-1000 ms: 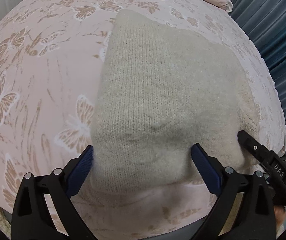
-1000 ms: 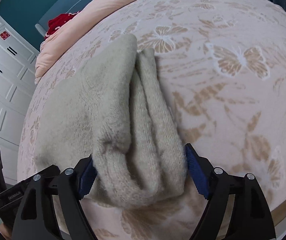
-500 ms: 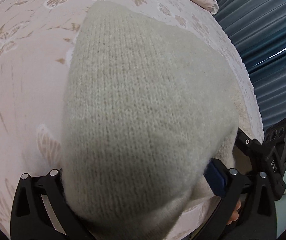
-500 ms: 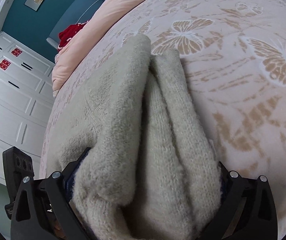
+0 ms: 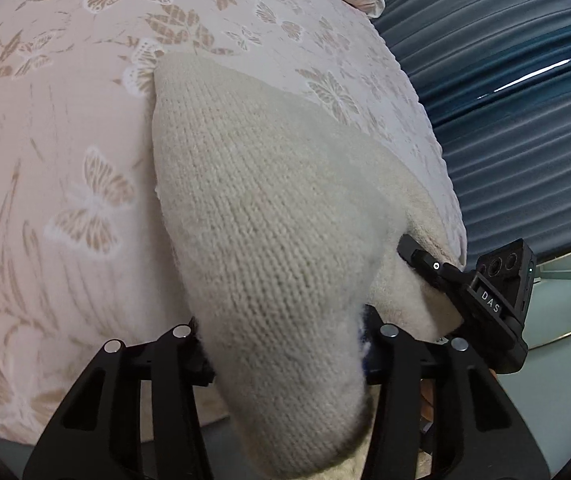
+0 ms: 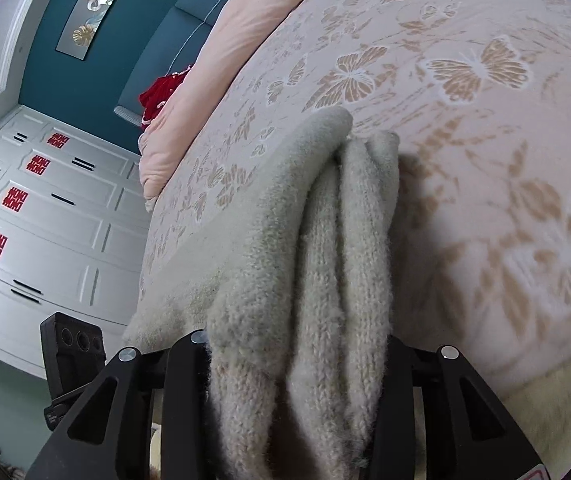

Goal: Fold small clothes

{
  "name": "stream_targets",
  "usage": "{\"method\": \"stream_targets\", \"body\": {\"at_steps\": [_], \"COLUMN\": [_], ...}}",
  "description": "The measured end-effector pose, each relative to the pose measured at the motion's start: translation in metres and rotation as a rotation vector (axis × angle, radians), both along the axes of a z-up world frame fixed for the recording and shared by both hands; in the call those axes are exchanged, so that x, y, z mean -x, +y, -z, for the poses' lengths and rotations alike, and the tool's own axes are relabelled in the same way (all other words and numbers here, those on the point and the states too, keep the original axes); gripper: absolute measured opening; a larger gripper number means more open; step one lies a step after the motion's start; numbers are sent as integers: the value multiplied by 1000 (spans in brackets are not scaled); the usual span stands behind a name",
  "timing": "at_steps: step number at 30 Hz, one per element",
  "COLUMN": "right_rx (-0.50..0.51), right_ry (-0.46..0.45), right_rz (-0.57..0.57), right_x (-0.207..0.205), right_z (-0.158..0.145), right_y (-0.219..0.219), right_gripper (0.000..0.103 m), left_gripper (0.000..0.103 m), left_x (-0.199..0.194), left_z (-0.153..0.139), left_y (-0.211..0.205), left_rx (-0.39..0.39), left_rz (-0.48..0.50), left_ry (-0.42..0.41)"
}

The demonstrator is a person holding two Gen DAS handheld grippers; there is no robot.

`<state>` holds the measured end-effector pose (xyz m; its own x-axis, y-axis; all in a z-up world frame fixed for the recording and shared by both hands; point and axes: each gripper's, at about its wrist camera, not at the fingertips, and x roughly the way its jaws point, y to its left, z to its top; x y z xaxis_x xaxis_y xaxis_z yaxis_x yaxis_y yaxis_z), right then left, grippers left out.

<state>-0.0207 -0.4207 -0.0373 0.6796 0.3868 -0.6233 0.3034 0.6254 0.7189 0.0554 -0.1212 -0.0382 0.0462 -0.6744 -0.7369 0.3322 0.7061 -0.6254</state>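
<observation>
A cream knitted garment [image 5: 269, 216], folded into several layers, lies on the pink butterfly bedspread [image 5: 65, 160] near the bed's edge. My left gripper [image 5: 281, 344] is shut on its near edge, the knit bulging up over the jaws. My right gripper [image 6: 297, 364] is shut on the stacked folds of the same garment [image 6: 325, 260] at the other near corner. The right gripper's body shows in the left wrist view [image 5: 485, 300]. The left gripper's body shows in the right wrist view [image 6: 71, 352]. The pads of both grippers are hidden by the knit.
A pink duvet [image 6: 221, 52] and a red item [image 6: 161, 92] lie at the head of the bed. White cabinets [image 6: 45, 216] stand to the left, blue curtains [image 5: 505, 100] to the right. The floor [image 5: 565, 312] lies just beyond the bed edge.
Both grippers have closed from open onto the garment's near edge. The knit has drawn back toward the bed's edge and bunched over the jaws.
</observation>
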Motion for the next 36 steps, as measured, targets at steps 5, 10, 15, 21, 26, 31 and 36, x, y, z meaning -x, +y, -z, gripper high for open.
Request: {"method": "stream_targets", "body": {"at_steps": [5,10,15,21,26,31,36], "right_rx": [48,106,184,272,314,311,230], "right_ry": [-46,-155,-323,-574,-777,-877,-678], "right_rz": [-22,-35,-39,-56,-114,-174,-204], "right_x": [47,63,68,61,43,12,-39], "right_z": [-42,-101,-173,-264,-324,-339,-261], "right_y": [17,30,50,85,119,149,170], "right_gripper": [36,36,36,36,36,39,52], "left_gripper": [45,45,45,45,46,52,69], "left_x": [41,57,62,66,67,60,14], "left_z": [-31,-84,-154,-251,-319,-350,-281], "left_y": [21,39,62,101,143,184,208], "left_rx": [58,135,221,306,347,346,241], "left_rz": [29,31,26,8,-30,-75,-106], "left_ry": [-8,-91,-243,-503,-745,-906,-759]}}
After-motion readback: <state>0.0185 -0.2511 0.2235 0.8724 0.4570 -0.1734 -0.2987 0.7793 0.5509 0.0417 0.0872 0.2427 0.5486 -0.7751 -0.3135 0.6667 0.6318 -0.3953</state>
